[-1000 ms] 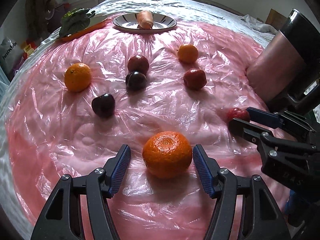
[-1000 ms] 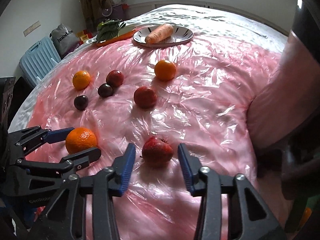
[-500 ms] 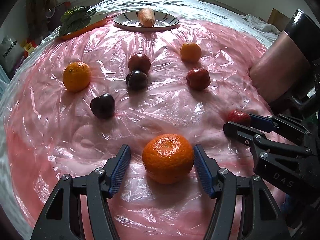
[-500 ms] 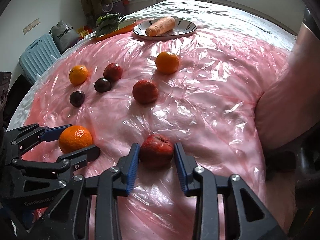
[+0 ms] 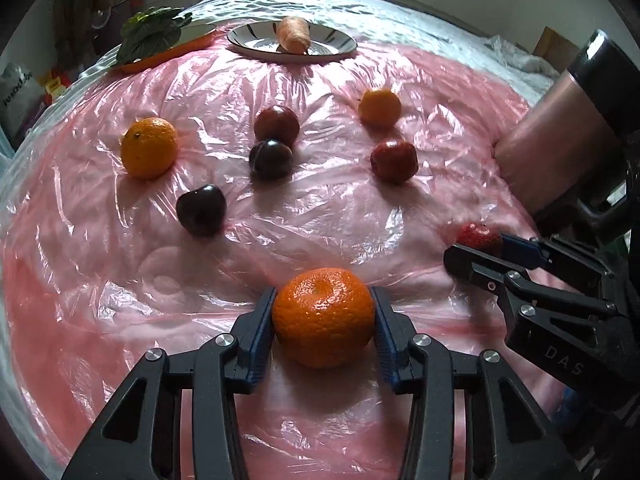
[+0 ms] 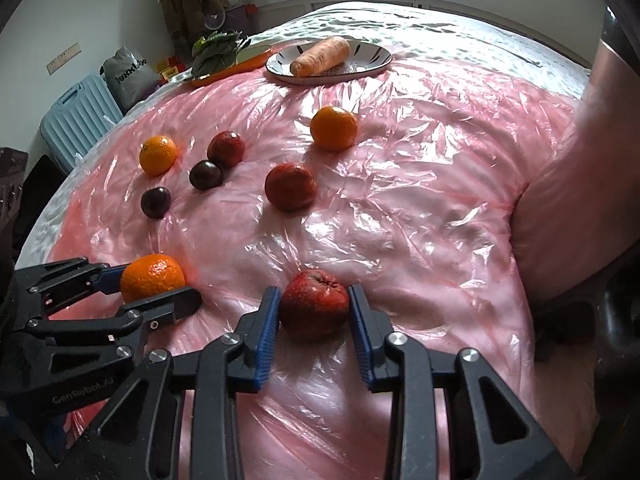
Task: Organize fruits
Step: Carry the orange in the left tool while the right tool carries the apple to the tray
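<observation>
My left gripper (image 5: pixel 323 298) is closing, and its blue pads press both sides of a big orange (image 5: pixel 324 320) resting on the pink plastic-covered table (image 5: pixel 120 280). My right gripper (image 6: pixel 314 300) is shut on a red apple (image 6: pixel 314 308), which also rests on the sheet. In the left wrist view the right gripper (image 5: pixel 476 248) shows at the right, around the apple (image 5: pixel 478 236). In the right wrist view the left gripper (image 6: pixel 154 284) shows at the left, around the orange (image 6: pixel 152 276).
Loose further back lie two oranges (image 5: pixel 149 147) (image 5: pixel 379 107), two dark plums (image 5: pixel 271 159) (image 5: pixel 200 210), a red plum (image 5: pixel 277 122) and another red apple (image 5: pixel 394 160). At the far edge stand a plate (image 5: pixel 248 42) with a carrot (image 5: pixel 295 34) and an orange tray of greens (image 5: pixel 152 36). A pink sleeve (image 5: pixel 548 152) fills the right.
Both grippers have closed: the left pads, apart from the orange before, now touch it, and the right pads have come in onto the red apple. Neither hand has shifted.
</observation>
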